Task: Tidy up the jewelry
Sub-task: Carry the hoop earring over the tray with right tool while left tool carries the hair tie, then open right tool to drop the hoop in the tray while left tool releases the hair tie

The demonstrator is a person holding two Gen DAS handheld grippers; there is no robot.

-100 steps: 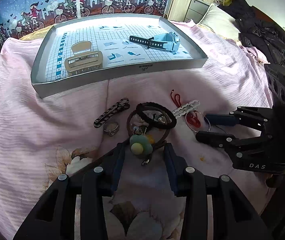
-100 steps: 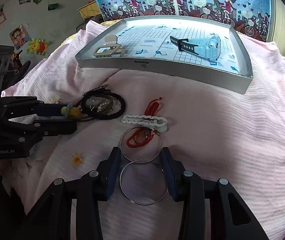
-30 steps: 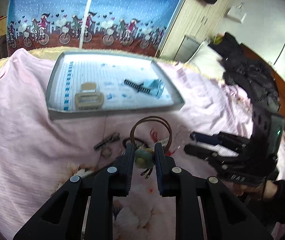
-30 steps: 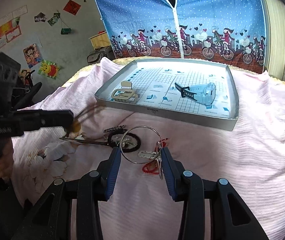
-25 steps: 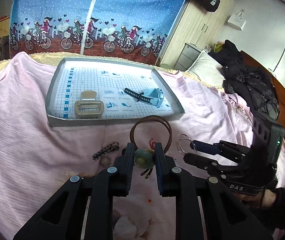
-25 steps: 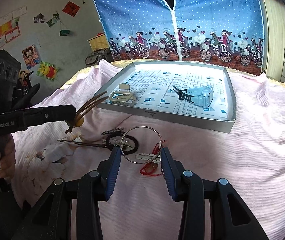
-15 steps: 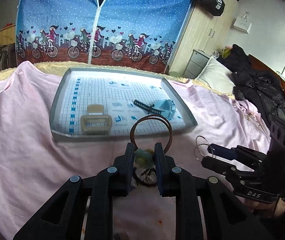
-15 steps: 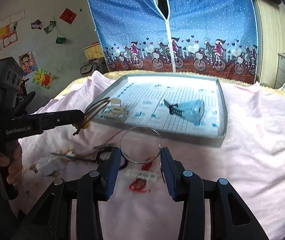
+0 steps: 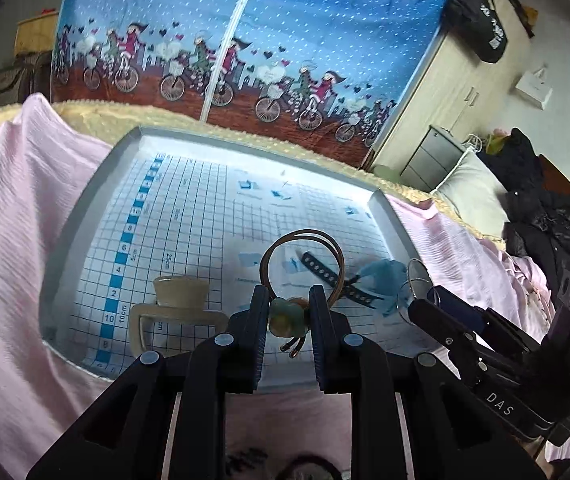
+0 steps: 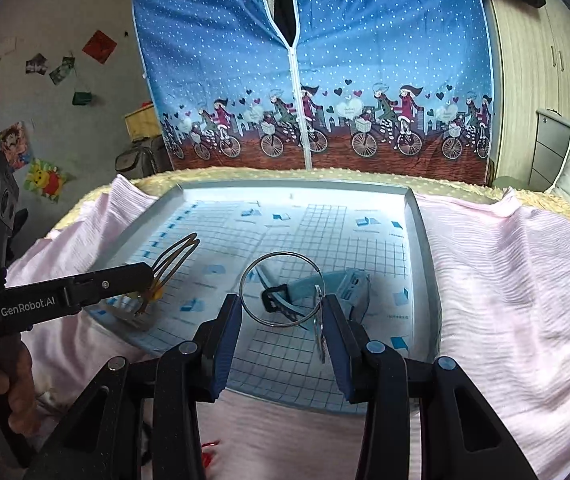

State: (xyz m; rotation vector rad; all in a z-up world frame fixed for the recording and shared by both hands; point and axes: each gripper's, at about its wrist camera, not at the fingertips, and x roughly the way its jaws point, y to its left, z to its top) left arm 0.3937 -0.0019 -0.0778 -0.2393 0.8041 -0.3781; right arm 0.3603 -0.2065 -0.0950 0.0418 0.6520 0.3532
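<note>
Now left claw (image 9: 287, 312) pinches brown bracelet (image 9: 303, 258), right claw (image 10: 283, 314) clamps wire hoop (image 10: 281, 289) over tray (image 10: 419, 240); thin hoop may slip out.

A lived-in home bedroom: pink ribbed bedspread (image 10: 517, 280) over a bed, zipped blue fabric wardrobe printed with cyclists (image 10: 317, 80), pale wooden cupboard (image 9: 437, 92), grey bedside drawers (image 9: 429, 160), cartoon stickers on the wall (image 10: 45, 180).

A blue dotted wardrobe cover (image 10: 317, 60) printed with cyclists stands behind the bed — zip partly open. Pink bedspread (image 10: 517, 300) lies rumpled; a grey drawer unit (image 9: 431, 158) stands beside a pillow (image 9: 471, 192).
</note>
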